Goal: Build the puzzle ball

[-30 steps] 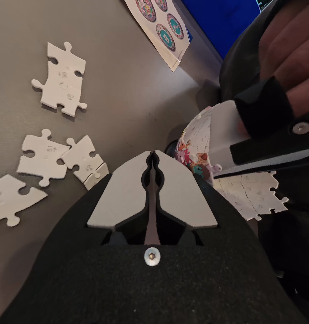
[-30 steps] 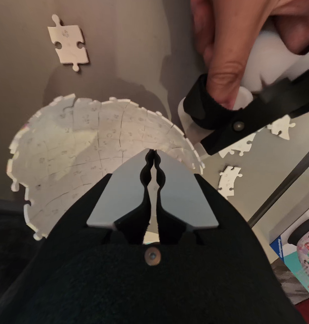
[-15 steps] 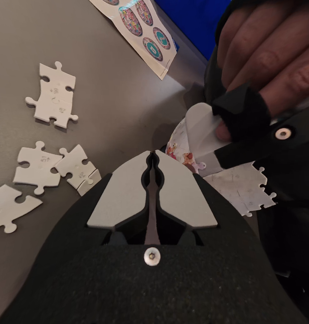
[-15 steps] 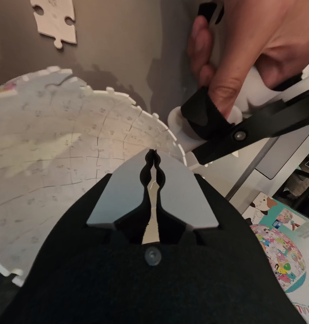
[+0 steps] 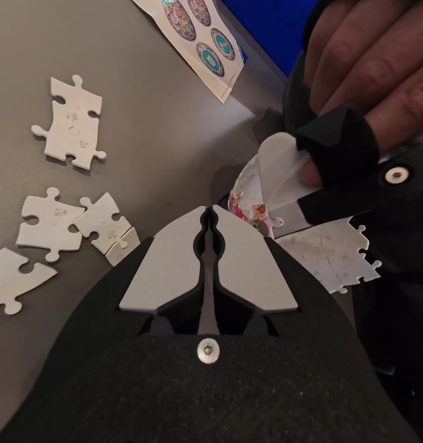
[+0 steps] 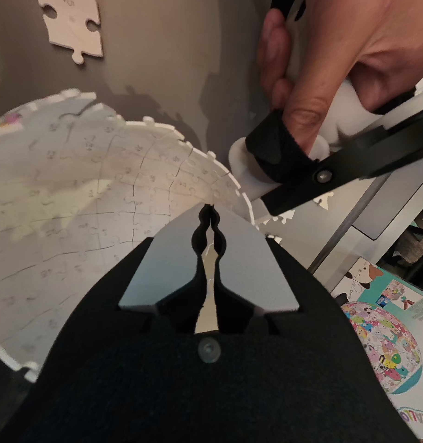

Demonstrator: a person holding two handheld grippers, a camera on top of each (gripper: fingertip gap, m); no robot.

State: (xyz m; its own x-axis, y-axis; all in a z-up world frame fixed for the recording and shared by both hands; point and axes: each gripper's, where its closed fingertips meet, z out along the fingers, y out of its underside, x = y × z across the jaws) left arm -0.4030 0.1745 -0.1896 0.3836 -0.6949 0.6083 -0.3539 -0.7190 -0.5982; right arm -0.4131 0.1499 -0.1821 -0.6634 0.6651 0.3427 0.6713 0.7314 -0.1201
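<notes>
- One half-built puzzle ball shell [image 6: 90, 191], left of the right claw.
- Four loose groups of white puzzle pieces [image 5: 72, 124], left of the left claw.
- One printed sheet [image 5: 203, 48], ahead of the left claw.
- One puzzle box [image 6: 385, 323], right of the right claw.

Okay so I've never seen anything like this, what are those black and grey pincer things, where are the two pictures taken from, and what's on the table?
Each picture comes from a camera riding on a hand-held gripper, looking along its two grey fingers. No robot: a person squeezes the handles. The left gripper is shut and looks empty. The right gripper is shut against the half-built puzzle ball, seemingly pinching its shell. Each view also shows the person's other hand. Loose white puzzle pieces lie on the grey table, with a printed sheet and the puzzle's box nearby.
</notes>
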